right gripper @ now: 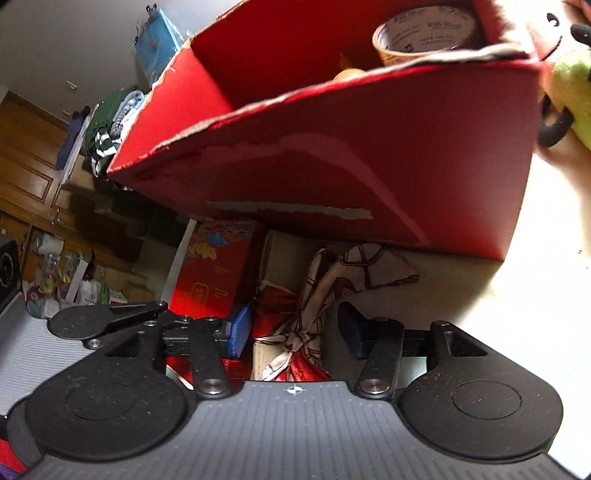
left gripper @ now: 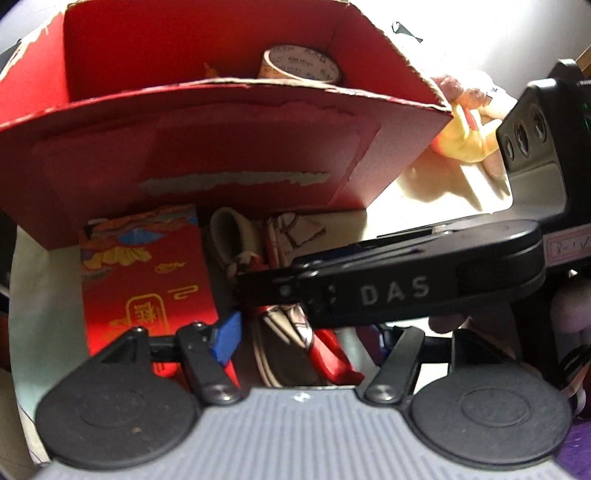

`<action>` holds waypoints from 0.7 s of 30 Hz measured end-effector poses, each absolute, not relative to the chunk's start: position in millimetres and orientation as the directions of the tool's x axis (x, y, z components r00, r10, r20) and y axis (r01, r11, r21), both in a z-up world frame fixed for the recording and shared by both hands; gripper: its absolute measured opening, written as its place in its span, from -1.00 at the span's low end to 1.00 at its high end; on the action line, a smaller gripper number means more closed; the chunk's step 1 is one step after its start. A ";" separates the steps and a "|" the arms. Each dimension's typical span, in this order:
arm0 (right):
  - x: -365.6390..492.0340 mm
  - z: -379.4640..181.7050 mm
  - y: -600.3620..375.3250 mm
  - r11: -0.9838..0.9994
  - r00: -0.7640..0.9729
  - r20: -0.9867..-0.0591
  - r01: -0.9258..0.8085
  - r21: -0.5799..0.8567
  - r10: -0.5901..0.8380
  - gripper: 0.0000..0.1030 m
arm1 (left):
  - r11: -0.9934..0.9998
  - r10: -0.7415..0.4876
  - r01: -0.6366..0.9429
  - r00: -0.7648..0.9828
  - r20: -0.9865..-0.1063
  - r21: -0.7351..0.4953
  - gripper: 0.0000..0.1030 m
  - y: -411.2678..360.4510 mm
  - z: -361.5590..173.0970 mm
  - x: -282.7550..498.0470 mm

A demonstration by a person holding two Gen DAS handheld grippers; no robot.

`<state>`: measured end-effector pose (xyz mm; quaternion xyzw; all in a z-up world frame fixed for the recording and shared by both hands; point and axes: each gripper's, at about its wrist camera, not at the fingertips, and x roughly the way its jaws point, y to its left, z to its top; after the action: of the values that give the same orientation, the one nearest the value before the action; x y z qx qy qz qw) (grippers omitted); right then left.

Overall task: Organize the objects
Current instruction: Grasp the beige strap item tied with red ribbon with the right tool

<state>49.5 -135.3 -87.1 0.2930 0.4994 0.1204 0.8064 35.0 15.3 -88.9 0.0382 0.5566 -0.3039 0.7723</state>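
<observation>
A red cardboard box point(left gripper: 221, 147) point(right gripper: 369, 166) stands open-topped on the pale table, with a tape roll point(left gripper: 299, 64) point(right gripper: 424, 29) and an orange item point(right gripper: 349, 74) inside. In front of it lie a red printed envelope point(left gripper: 147, 288) point(right gripper: 218, 269) and a red-and-cream knotted scarf bundle point(left gripper: 284, 332) point(right gripper: 332, 280). My right gripper point(right gripper: 295, 334) is open, its blue pads on either side of the scarf knot. My left gripper point(left gripper: 299, 339) looks open over the same bundle. Its right finger is hidden under the right gripper's black body point(left gripper: 406, 288), which crosses that view.
A yellow plush toy point(left gripper: 461, 140) point(right gripper: 572, 99) lies right of the box. The table edge point(right gripper: 181, 258) runs left of the envelope. Beyond it are wooden cabinets point(right gripper: 29, 166), a clothes pile point(right gripper: 110, 122) and bags on the floor point(right gripper: 66, 288).
</observation>
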 end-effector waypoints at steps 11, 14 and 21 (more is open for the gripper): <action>35.8 -104.0 -156.6 0.714 0.441 -0.694 0.153 0.683 0.570 0.06 | 0.798 -0.425 0.544 0.204 -0.882 -0.259 0.34 5.1 -94.2 38.6; 33.1 -104.2 -154.5 0.720 0.425 -0.696 0.133 0.681 0.579 0.05 | 0.794 -0.401 0.563 0.203 -0.893 -0.229 0.34 -4.0 -99.8 38.9; 32.8 -106.6 -157.5 0.706 0.439 -0.685 0.147 0.693 0.581 -0.12 | 0.793 -0.394 0.566 0.200 -0.897 -0.223 0.26 -5.4 -104.2 39.9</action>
<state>32.8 -157.5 -106.6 0.3564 0.5106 0.1412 0.7696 39.9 -5.4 -104.2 0.0781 0.5505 -0.3117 0.7705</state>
